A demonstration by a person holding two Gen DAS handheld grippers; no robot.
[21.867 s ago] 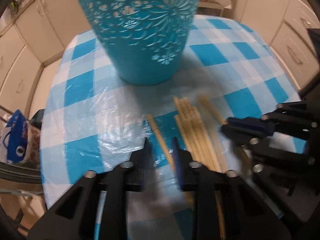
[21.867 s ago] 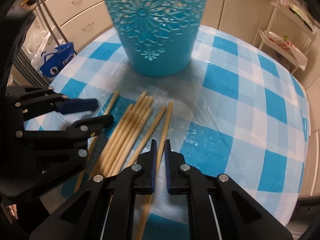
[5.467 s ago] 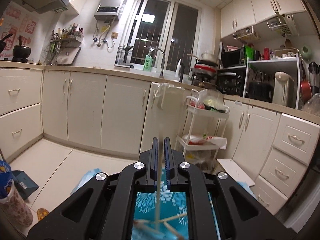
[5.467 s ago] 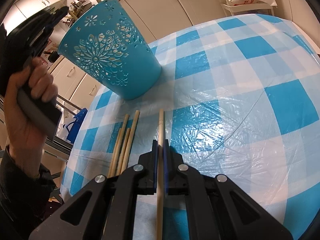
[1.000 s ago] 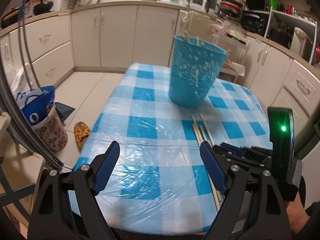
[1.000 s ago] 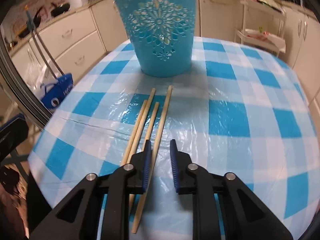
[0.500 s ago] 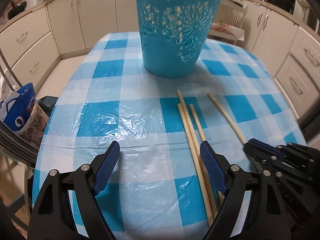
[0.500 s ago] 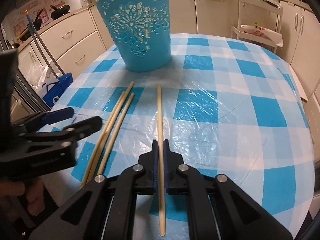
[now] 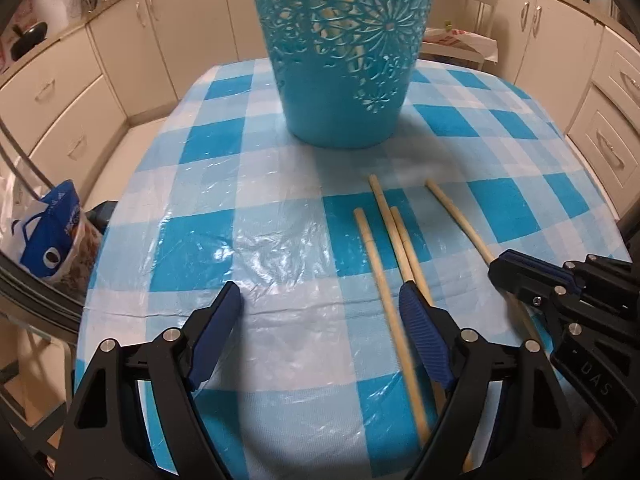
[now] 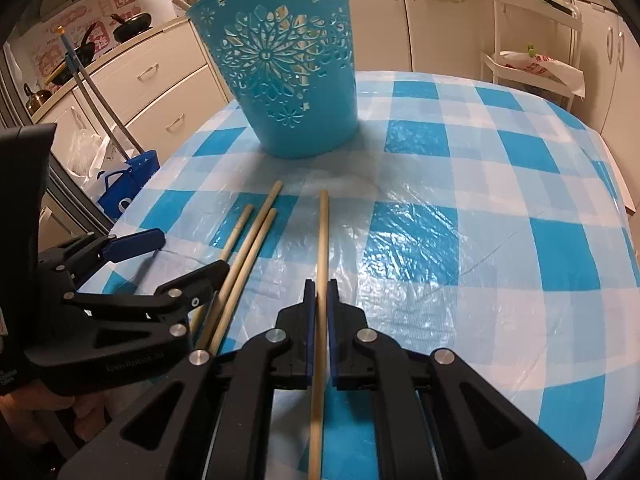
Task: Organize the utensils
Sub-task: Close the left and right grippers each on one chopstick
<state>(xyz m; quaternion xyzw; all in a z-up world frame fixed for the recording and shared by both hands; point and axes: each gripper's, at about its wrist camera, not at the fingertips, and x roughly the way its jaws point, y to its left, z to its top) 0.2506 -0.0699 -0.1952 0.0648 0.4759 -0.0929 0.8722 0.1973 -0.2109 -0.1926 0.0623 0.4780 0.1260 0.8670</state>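
Four wooden chopsticks lie on the table point(image 10: 500, 248), which carries a blue-and-white checked cloth under clear plastic film. The single chopstick point(image 10: 323, 240) lies apart from the rest, to their right in the right wrist view, pointing toward the blue basket point(image 10: 288, 80). The right gripper point(image 10: 319, 292) is pressed together on this chopstick, pinching it partway along its length; the far end extends ahead of the fingers and the near end runs back beneath the gripper body.

The group of three chopsticks point(image 9: 384, 248) lies just beside it, roughly parallel, two of them touching along their length. The left gripper point(image 9: 320, 312) is spread wide and its jaws are closing. One chopstick of the group passes between them near the right fingertip point(image 9: 416, 316), without contact from the pads; the other two run under that finger.

The blue basket, with cut-out flower patterns, stands upright on the far part of the table, well apart from the chopstick tips. More chopsticks show through its cut-outs.

Beyond the table: cream kitchen cabinets point(image 10: 160, 80), a white wire rack point(image 10: 528, 60) holding a plastic bag, and a blue-and-white shopping bag point(image 9: 52, 236) on the floor at the left.
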